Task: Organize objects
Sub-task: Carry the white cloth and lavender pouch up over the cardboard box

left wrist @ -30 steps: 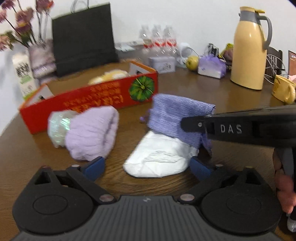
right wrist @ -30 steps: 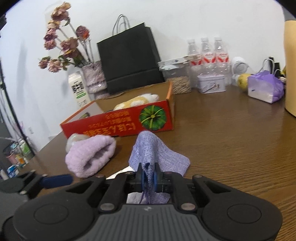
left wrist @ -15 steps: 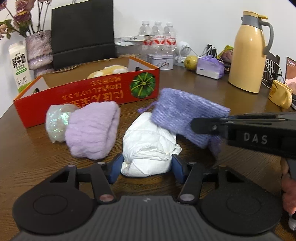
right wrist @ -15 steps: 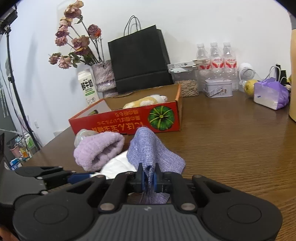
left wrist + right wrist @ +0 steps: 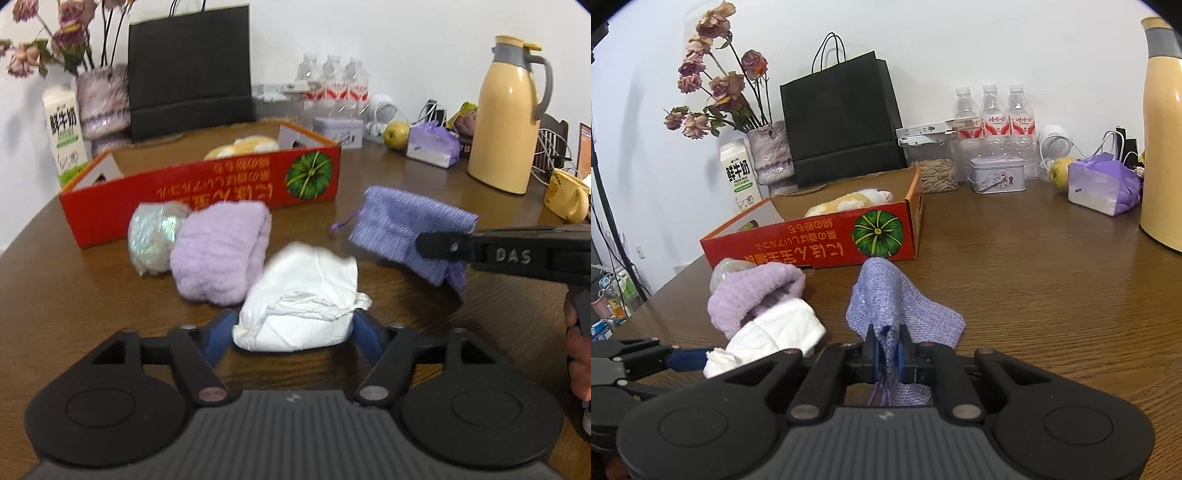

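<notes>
My left gripper [image 5: 293,334] is shut on a white crumpled bundle [image 5: 301,301], its blue fingers pressing both sides; the bundle also shows in the right wrist view [image 5: 772,338]. My right gripper [image 5: 888,356] is shut on a purple woven pouch [image 5: 899,306] and holds it above the table; the pouch shows at the right of the left wrist view [image 5: 406,225]. A fluffy lilac towel roll [image 5: 218,251] and an iridescent bag [image 5: 153,236] lie in front of the open red cardboard box [image 5: 207,192], which holds a plush toy [image 5: 849,199].
At the back stand a black paper bag [image 5: 842,118], a vase of dried flowers [image 5: 770,151], a milk carton [image 5: 738,177], three water bottles [image 5: 991,114], a tin [image 5: 995,179] and a purple tissue pack [image 5: 1102,188]. A yellow thermos [image 5: 508,118] and a yellow mug [image 5: 567,195] stand right.
My left gripper moved forward and closed its fingers onto the white bundle. My right gripper carried the purple pouch off the bundle to the right and lifted it.
</notes>
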The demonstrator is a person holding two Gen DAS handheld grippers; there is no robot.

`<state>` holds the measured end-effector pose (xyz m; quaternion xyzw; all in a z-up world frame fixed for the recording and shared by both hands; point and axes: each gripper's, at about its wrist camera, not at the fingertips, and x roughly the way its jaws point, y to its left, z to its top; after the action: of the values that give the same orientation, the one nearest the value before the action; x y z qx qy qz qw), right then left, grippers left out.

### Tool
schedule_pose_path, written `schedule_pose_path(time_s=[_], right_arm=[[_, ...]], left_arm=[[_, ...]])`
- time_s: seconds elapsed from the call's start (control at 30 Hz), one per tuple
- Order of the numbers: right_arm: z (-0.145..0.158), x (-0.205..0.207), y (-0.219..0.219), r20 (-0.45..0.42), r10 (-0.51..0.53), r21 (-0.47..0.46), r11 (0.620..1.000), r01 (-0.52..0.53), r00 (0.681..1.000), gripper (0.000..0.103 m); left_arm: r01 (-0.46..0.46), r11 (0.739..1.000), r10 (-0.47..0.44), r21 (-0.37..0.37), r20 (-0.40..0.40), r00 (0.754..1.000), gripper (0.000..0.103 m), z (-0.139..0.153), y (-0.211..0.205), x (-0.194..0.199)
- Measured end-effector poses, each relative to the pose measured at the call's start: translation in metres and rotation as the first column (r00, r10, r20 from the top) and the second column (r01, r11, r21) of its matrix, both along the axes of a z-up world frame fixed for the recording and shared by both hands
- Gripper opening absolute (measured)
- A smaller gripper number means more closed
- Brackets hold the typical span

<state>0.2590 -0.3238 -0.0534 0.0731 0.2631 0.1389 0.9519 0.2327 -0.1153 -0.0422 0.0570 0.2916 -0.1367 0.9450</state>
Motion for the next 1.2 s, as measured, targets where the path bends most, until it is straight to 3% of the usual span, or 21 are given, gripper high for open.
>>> schedule_pose_path(time_s=[0.17,0.33,0.47,0.6,0.7,0.83,1.2], right_arm=[[0.000,0.001,0.002,-0.002,0.011,-0.003,1.000,-0.011,1.000,0.008],[0.000,0.001,0.002,-0.002,0.008,-0.004,1.000,-0.008,1.000,0.008],[0.000,0.000,0.003,0.002,0.009,-0.010,1.000,-0.009,1.000,0.008],[0.001,-0.001,0.005,0.007,0.011,-0.017,1.000,-0.011,1.000,0.008],[0.001,-0.003,0.006,0.015,0.011,-0.027,1.000,-0.011,1.000,0.008],[0.003,-0.005,0.008,0.033,0.002,-0.041,0.999,0.000,0.999,0.008],[0.010,-0.022,0.013,0.113,-0.017,-0.086,0.996,0.026,0.993,0.008]], left_arm=[[0.011,1.000,-0.011,0.015,-0.032,0.999,0.082,-0.001,-0.012,0.012],[0.009,1.000,-0.009,0.005,-0.047,0.999,0.098,0.000,-0.022,0.023],[-0.001,1.000,0.001,0.007,-0.089,0.996,0.098,-0.007,-0.025,0.036],[-0.043,0.999,0.042,-0.020,-0.062,0.997,0.073,-0.005,-0.019,0.033],[-0.036,0.997,0.032,-0.073,-0.059,0.998,0.060,-0.003,-0.012,0.031],[-0.038,0.996,0.034,-0.084,-0.053,0.998,0.055,-0.002,-0.010,0.026],[-0.032,0.997,0.035,-0.073,0.041,0.999,0.055,0.006,-0.002,-0.012]])
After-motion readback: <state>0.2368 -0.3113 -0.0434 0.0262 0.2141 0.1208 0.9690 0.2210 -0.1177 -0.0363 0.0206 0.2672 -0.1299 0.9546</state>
